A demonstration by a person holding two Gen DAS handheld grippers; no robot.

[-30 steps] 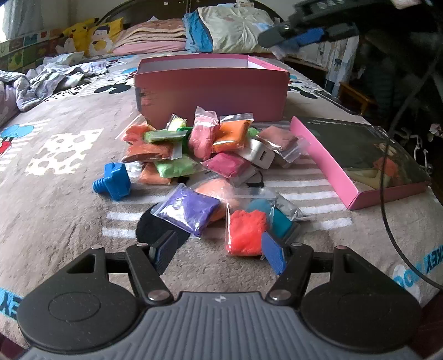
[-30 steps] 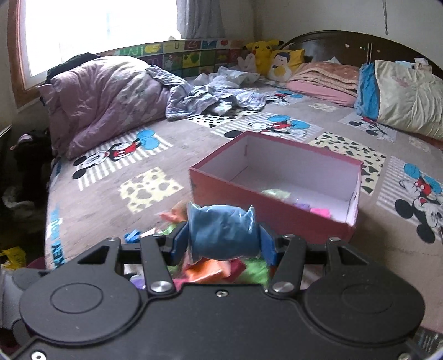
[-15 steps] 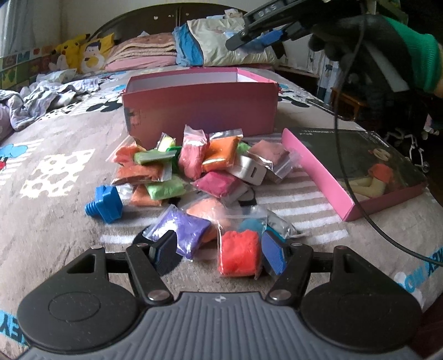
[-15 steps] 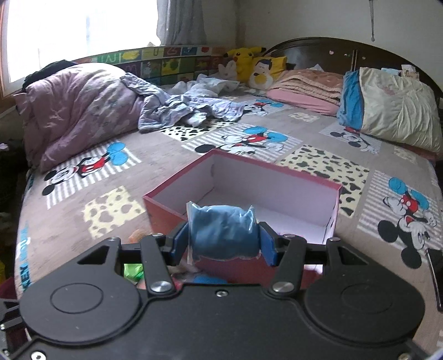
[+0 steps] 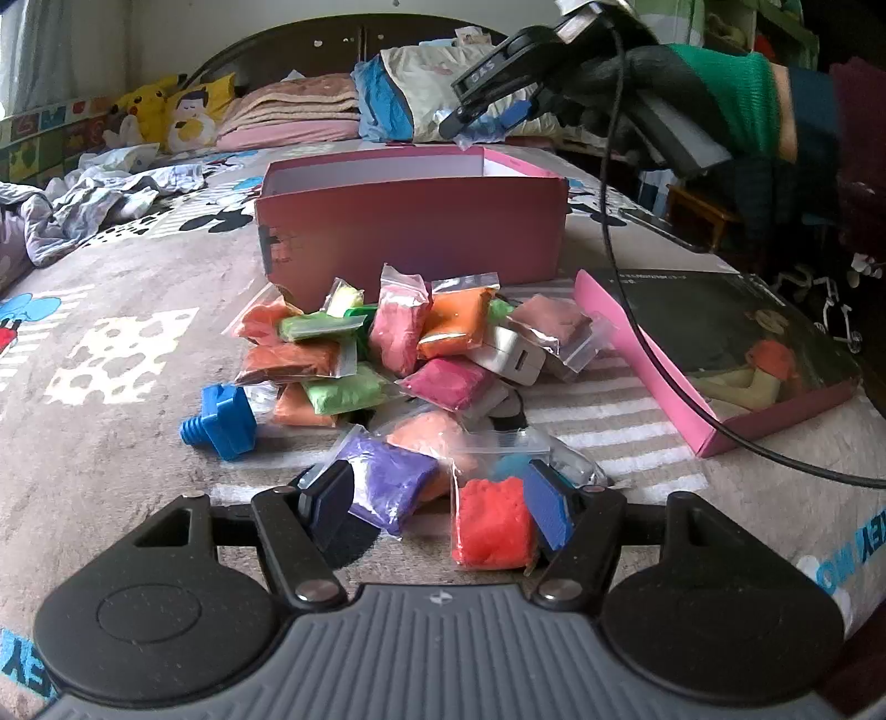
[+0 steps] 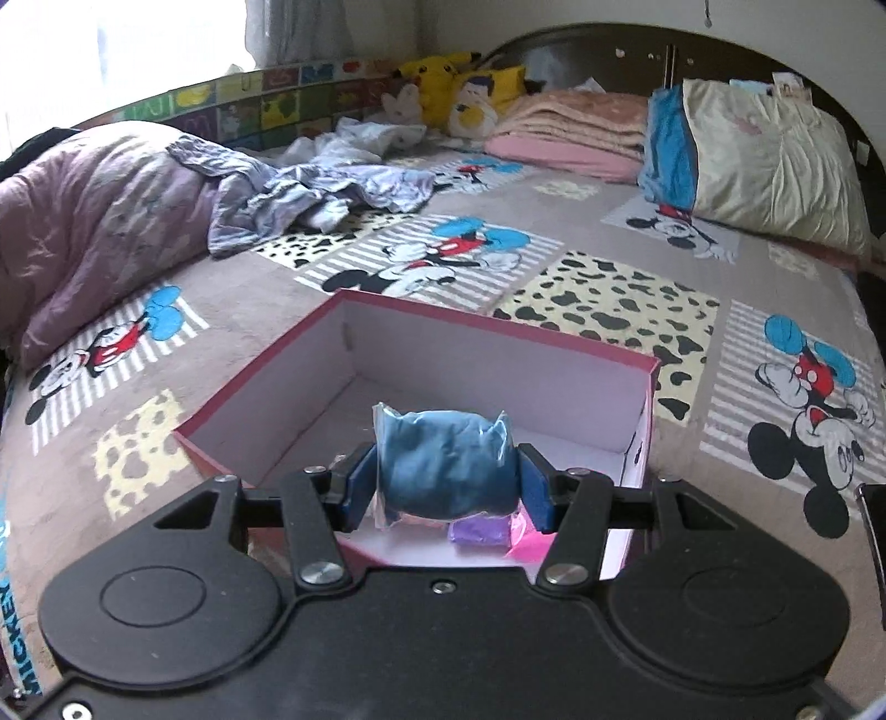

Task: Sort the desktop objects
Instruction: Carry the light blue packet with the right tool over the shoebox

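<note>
Right wrist | blue clay bag (image 6: 446, 462) | plump, crinkled plastic, pinched sides

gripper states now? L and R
Left gripper: open, empty, low at the purple clay bag.
Right gripper: closed on the blue clay bag, over the pink box.

A Mickey Mouse bedspread (image 6: 620, 266) covers the whole bed. At its head, against the dark wooden headboard (image 6: 598, 44), sit a Pikachu plush (image 6: 432, 72), folded pink blankets (image 6: 570, 127) and a cream pillow (image 6: 769, 166) beside them. A rumpled lilac duvet (image 6: 105, 221) lies along the bedspread's window side, with crumpled clothes (image 6: 332, 188) next to it.
</note>
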